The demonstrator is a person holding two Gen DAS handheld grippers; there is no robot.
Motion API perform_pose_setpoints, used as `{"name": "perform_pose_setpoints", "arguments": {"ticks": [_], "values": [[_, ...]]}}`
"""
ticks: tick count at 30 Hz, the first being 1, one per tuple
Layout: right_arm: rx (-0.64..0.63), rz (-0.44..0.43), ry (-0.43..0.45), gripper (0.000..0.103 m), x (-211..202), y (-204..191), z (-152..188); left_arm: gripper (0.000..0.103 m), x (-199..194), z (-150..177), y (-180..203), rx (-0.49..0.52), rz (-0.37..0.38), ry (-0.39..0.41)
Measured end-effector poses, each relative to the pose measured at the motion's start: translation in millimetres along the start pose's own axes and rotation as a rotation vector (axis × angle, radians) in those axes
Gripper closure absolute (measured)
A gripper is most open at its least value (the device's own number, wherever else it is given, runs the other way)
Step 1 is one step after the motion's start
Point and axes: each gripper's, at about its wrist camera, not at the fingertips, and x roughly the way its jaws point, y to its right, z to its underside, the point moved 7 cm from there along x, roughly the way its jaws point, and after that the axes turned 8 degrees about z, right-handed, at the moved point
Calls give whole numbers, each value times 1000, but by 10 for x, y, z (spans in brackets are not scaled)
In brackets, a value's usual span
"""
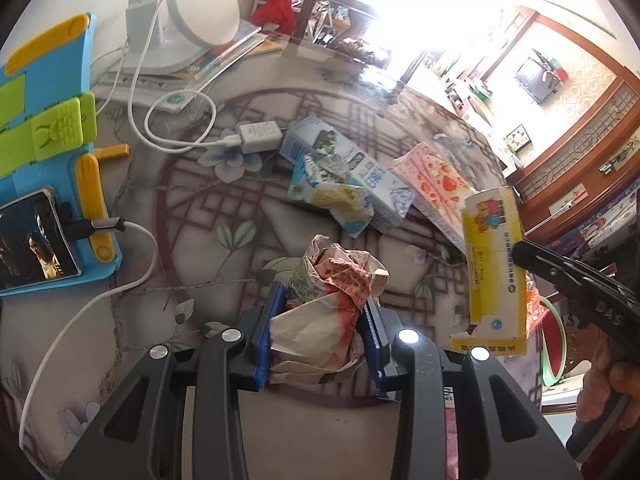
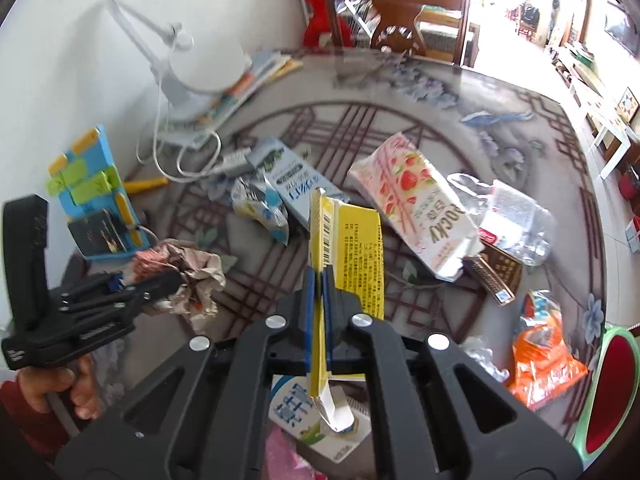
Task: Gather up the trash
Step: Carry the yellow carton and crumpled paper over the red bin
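Observation:
My left gripper [image 1: 320, 320] is shut on a crumpled paper wrapper [image 1: 336, 296], held just above the table; it also shows in the right wrist view [image 2: 188, 276]. My right gripper [image 2: 318, 292] is shut on a flattened yellow box [image 2: 352, 248], held upright above the table; the box shows in the left wrist view [image 1: 494, 264]. On the table lie a blue-white carton [image 1: 344, 164], a crumpled blue-yellow packet [image 1: 340, 196], a pink strawberry Pocky box [image 2: 416, 200], a crushed clear bottle [image 2: 508, 216], a brown pack [image 2: 496, 276] and an orange wrapper [image 2: 544, 356].
A phone on a blue stand [image 1: 48, 184] with a white cable [image 1: 132, 256] sits at the left. A white lamp [image 1: 192, 16] stands on books at the back. A charger plug [image 1: 258, 138] lies mid-table. A green-rimmed red bin [image 2: 608, 392] is at the right edge. A wooden chair [image 2: 400, 12] stands behind.

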Motion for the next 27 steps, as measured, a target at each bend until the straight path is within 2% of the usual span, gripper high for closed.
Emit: {"name": "perform_pose_setpoints", "arguments": {"ticks": [12,20,27], "values": [[78,-33,69,98,-424,149,157,69,-37,107,439,70,26,-1],[107,-57,80,98,-539,377,278,69,-27,120,676,85,-7,18],[91,-88,82,98,-655,690,383,69,-67,127,1024,72,-43,77]]}}
